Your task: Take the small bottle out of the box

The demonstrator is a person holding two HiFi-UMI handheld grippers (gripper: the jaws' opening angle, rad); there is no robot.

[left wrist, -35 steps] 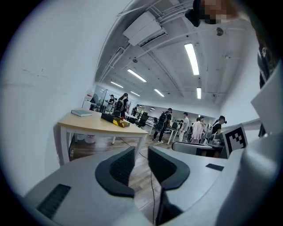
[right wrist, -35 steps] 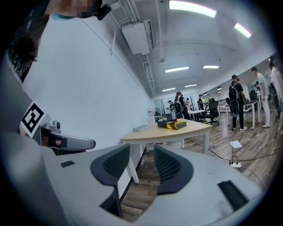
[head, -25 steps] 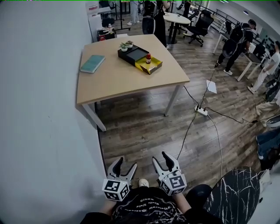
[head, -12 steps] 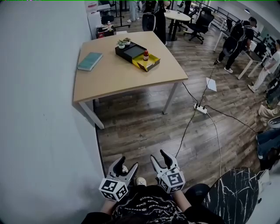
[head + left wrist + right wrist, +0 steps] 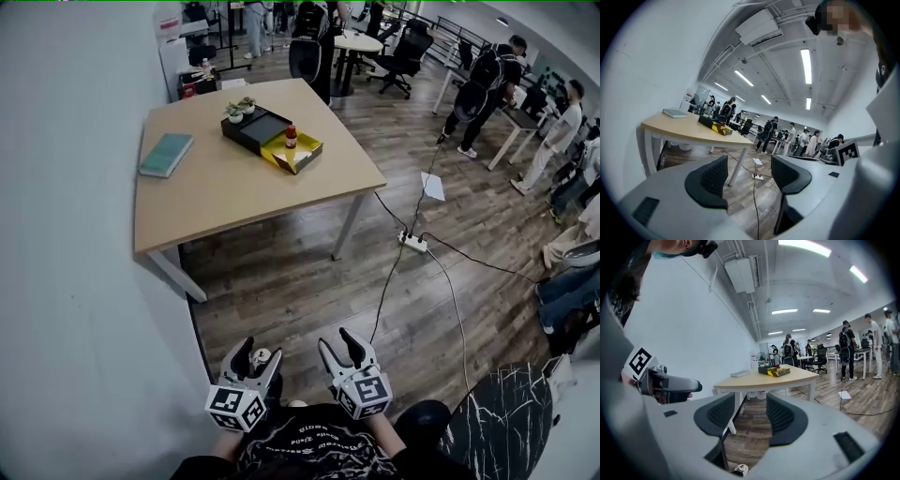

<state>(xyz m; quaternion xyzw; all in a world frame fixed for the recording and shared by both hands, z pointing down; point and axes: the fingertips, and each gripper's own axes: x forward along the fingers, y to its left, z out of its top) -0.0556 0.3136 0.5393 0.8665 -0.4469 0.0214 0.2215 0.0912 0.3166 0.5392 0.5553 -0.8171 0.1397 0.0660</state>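
A small bottle (image 5: 291, 137) with a red body stands upright in a yellow open box (image 5: 293, 152) on a wooden table (image 5: 234, 187) far ahead. A black tray (image 5: 258, 127) lies against the box. Both grippers hang low by my body, far from the table. My left gripper (image 5: 253, 357) is open and empty, and so is my right gripper (image 5: 337, 345). In the right gripper view the box (image 5: 778, 372) shows small on the table (image 5: 764, 378). In the left gripper view the box (image 5: 723, 131) sits on the tabletop (image 5: 689, 131) beyond the jaws.
A teal book (image 5: 166, 154) lies on the table's left part. Two small potted plants (image 5: 238, 110) stand behind the tray. A white wall (image 5: 66, 281) runs along the left. A power strip (image 5: 412, 242) and cables cross the wooden floor. People (image 5: 478, 84) and office chairs stand further back.
The table has shifted left and slightly up in the head view as I move. Both grippers have sunk a little lower and left in the view, still open.
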